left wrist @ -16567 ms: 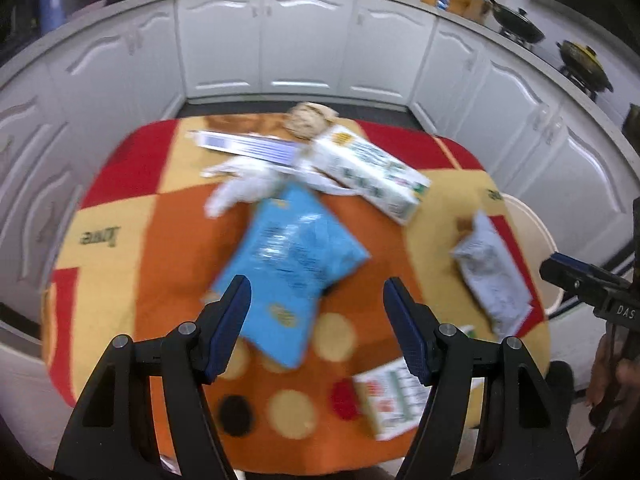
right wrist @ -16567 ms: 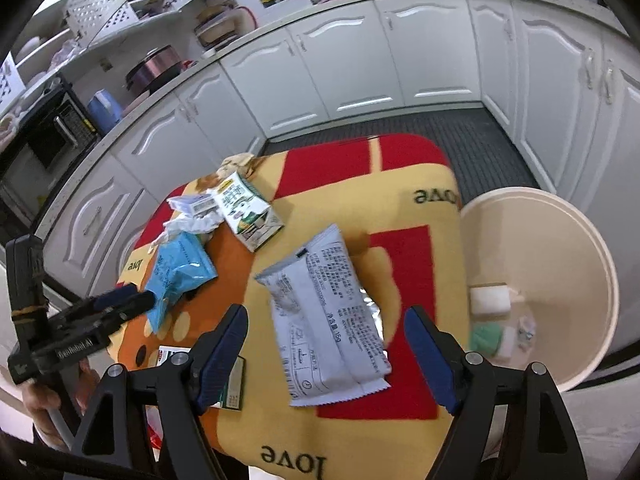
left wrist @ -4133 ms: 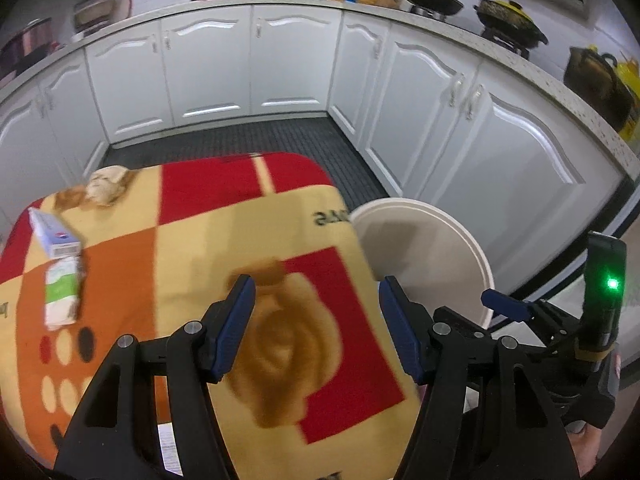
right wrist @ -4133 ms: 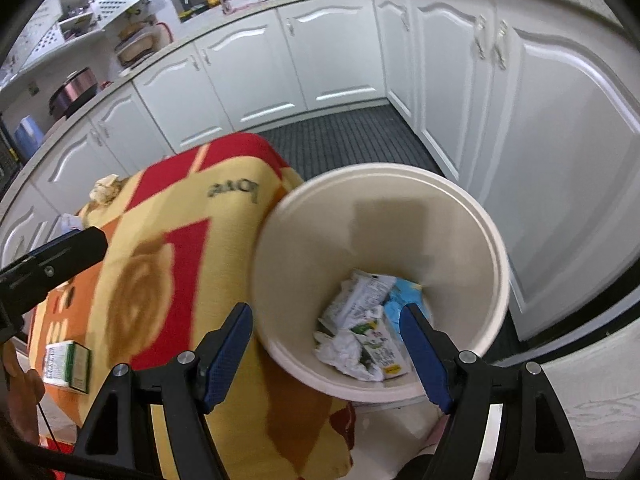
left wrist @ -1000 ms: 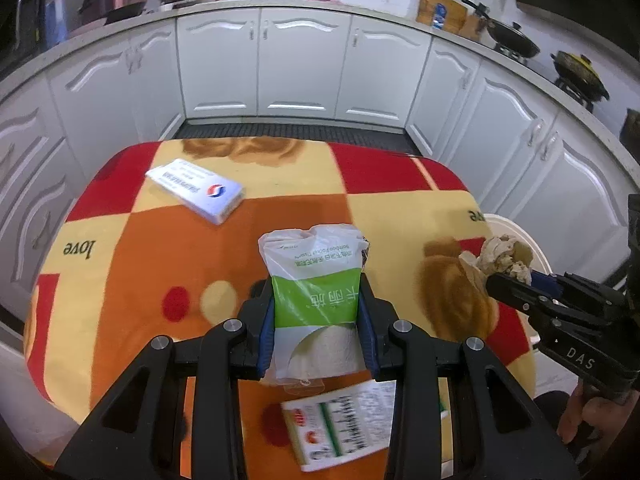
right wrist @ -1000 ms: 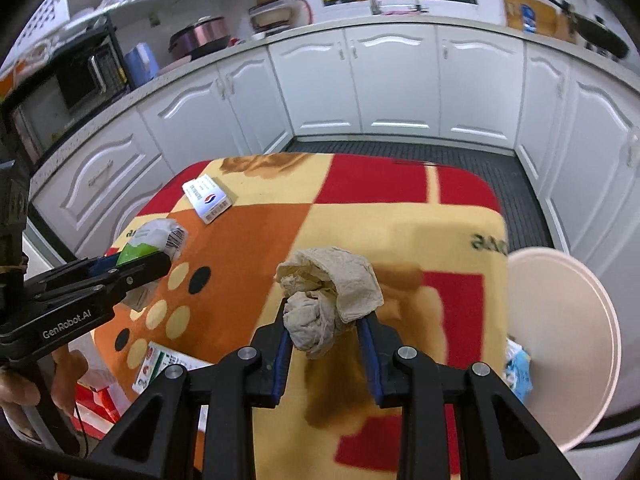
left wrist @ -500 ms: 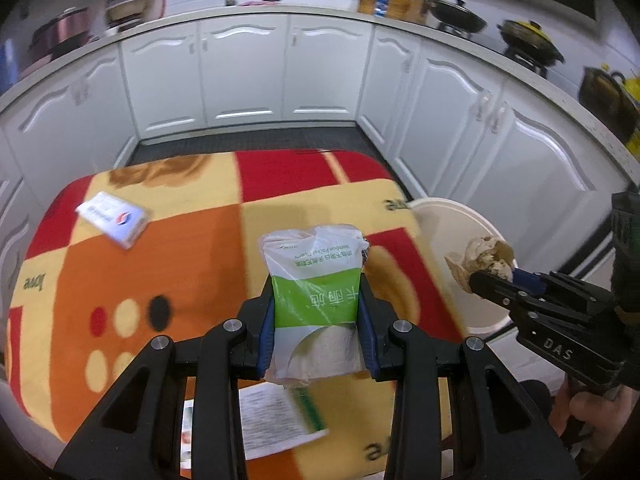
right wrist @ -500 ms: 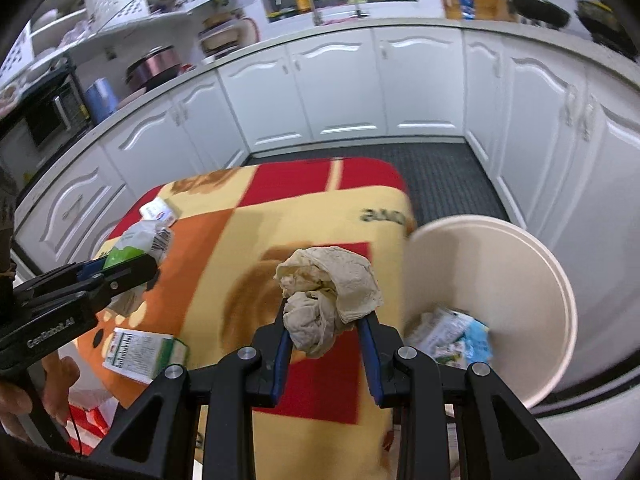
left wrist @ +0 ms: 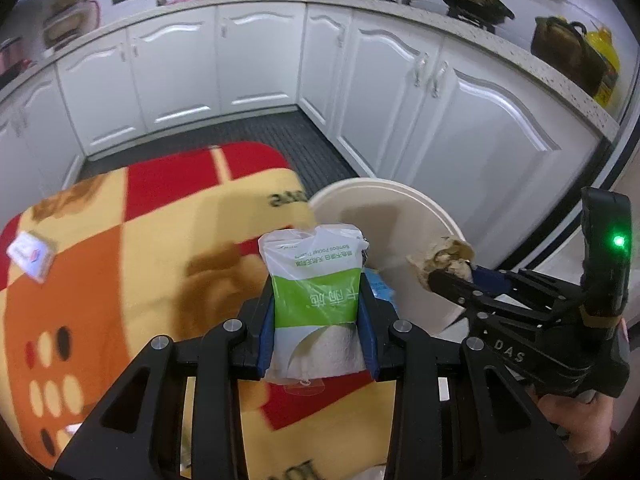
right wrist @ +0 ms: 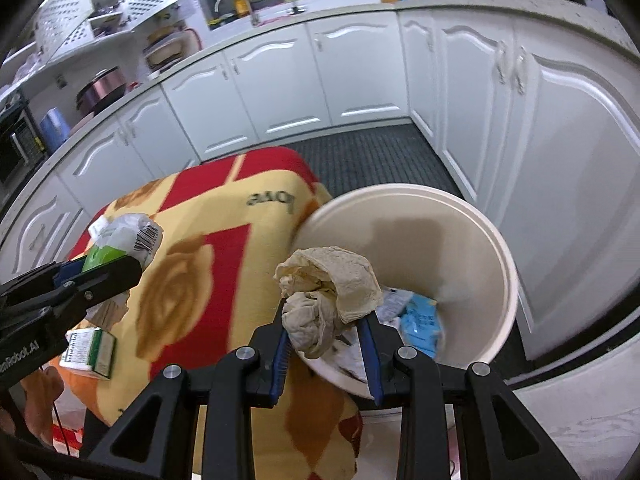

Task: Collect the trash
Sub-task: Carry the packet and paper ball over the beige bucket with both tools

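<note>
The left gripper [left wrist: 318, 320] is clamped on a green-and-white tissue pack [left wrist: 315, 292] above the blanket-covered table [left wrist: 160, 240], its lower end hidden behind the jaws. The right gripper [right wrist: 326, 336] pinches a crumpled brownish paper wad [right wrist: 328, 280] at the rim of the cream trash bin [right wrist: 472, 240], which blocks much of the trash inside; the blue wrapper [right wrist: 420, 320] shows blurred.

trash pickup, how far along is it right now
Done: the bin beside the table already holds wrappers, including a blue packet.
In hand: the left gripper is shut on the green and white tissue pack; the right gripper is shut on the crumpled paper wad, at the bin's rim.
Left: a white box and a green carton lie on the table.
</note>
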Motion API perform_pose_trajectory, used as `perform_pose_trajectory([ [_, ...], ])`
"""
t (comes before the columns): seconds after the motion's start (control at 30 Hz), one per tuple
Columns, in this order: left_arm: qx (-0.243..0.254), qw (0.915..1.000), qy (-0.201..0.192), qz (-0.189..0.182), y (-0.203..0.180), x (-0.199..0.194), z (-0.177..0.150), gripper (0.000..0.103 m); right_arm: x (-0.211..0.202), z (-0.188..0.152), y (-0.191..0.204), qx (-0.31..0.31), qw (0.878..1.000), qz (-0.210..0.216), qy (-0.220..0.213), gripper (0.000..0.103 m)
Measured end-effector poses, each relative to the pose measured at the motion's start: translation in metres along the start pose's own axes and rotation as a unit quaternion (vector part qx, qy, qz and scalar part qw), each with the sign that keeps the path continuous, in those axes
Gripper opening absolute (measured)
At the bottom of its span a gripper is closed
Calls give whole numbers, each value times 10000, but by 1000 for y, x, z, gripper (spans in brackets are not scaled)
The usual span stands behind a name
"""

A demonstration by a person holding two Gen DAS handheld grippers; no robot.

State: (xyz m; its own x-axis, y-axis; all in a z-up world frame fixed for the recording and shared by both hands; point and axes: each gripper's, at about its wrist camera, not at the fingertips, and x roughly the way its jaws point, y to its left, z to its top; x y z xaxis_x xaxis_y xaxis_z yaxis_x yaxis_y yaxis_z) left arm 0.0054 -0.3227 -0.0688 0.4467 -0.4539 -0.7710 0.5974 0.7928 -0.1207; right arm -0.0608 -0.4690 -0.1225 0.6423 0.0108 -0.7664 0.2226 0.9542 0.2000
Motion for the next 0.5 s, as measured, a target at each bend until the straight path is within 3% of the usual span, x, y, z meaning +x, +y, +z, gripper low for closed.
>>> perform_pose_trajectory([
  [0.3,-156,9989,304,-334,-15,48,17,33,14,0,-37,338,9992,-188,109,29],
  [0.43,-252,9986,366,-294,-15,62,19,34,22,0,-49,485,9984,-246,175,32],
  [0.5,-295,9985,373,-269,-16,67,20,42,27,2,-55,529,9981,-264,196,34],
])
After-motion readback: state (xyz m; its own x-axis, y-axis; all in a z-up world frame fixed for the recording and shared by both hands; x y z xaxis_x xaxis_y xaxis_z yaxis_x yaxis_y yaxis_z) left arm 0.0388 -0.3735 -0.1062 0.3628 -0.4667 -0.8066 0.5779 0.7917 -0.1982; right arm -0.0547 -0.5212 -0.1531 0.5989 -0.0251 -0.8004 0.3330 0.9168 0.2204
